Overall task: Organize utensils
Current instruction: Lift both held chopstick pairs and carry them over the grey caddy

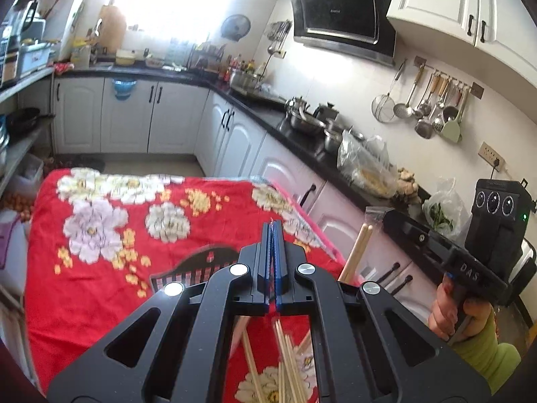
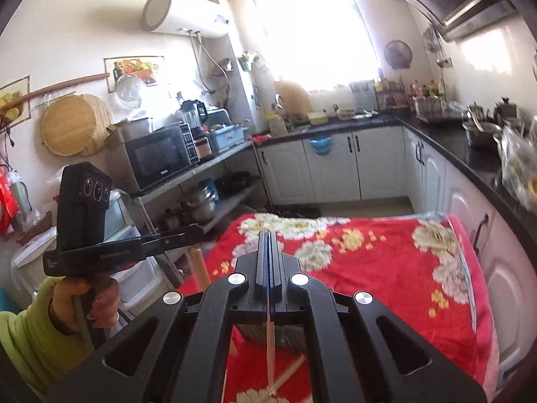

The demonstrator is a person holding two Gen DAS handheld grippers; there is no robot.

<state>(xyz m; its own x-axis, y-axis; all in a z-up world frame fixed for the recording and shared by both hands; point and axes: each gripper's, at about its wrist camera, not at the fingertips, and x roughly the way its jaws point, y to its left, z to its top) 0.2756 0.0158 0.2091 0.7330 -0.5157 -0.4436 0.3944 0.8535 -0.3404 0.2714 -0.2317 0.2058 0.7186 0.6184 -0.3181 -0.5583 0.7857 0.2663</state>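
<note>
Both claws held raised above the red floral worktop (image 1: 100, 285); left claw (image 1: 274, 226) pressed together, nothing visibly gripped; right claw (image 2: 267, 235) clamped on one chopstick (image 2: 270, 342), presumably for sorting; loose chopsticks (image 1: 285, 362) scattered beneath.

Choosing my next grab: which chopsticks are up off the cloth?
The pair tilted upright by the right gripper; the loose chopsticks lie flat on the red cloth.

Count: two grippers (image 1: 273, 225) (image 2: 267, 235), one red floral cloth (image 1: 100, 285), one loose heap of chopsticks (image 1: 285, 362), number unclear.
</note>
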